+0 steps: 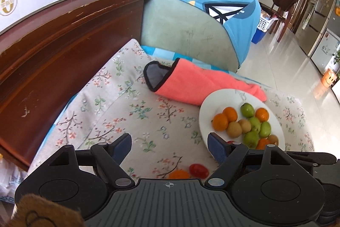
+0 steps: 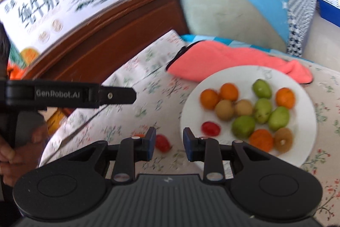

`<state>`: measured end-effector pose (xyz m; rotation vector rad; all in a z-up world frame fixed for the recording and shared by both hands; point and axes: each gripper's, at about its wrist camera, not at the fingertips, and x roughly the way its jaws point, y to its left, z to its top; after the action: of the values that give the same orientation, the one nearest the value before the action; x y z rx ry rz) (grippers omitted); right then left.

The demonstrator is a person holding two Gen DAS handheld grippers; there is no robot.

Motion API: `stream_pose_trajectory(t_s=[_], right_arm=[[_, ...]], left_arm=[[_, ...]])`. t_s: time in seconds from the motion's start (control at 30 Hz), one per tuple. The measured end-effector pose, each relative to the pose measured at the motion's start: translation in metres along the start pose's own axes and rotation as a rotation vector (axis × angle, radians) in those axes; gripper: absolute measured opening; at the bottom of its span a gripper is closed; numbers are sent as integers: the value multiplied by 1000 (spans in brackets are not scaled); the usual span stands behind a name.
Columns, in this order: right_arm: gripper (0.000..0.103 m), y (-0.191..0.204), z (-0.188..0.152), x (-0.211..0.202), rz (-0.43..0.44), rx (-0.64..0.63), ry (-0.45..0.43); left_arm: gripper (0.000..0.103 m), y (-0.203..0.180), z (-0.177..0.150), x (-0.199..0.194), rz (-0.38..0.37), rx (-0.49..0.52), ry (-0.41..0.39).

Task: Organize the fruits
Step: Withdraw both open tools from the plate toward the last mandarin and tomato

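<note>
White plate point(image 2: 301, 86) set on floral cloth point(image 1: 131, 120), bearing small oranges, green oval fruits, tan round fruits, and one red tomato point(image 2: 210, 128) near its left rim. A second red tomato point(image 2: 162, 143), oval and glossy, is seen off the plate on the cloth; long axis roughly left-right in the left wrist view. Left gripper point(image 1: 170, 147) wide apart, empty. Right gripper point(image 2: 169, 143) narrowed, nothing gripped.

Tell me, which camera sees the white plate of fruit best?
The right wrist view. There the whole white plate shows, with every orange, green and brown fruit and one red tomato on it. In the left wrist view the plate sits at the side, and the left gripper hides its near edge.
</note>
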<state>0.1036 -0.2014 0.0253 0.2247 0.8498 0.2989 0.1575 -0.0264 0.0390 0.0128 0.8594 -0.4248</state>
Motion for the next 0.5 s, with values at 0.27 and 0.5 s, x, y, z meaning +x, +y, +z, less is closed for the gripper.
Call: stream_pose_trajectory(t_s=[0.27,0.5], right_arm=[[30,14,-9,15,4,-95,20],[30,18,-11,32,-12,-136,36]], left_arm=[[79,12,-6,-2,16,0,12],[79,18,-13,-2,13,15,33]])
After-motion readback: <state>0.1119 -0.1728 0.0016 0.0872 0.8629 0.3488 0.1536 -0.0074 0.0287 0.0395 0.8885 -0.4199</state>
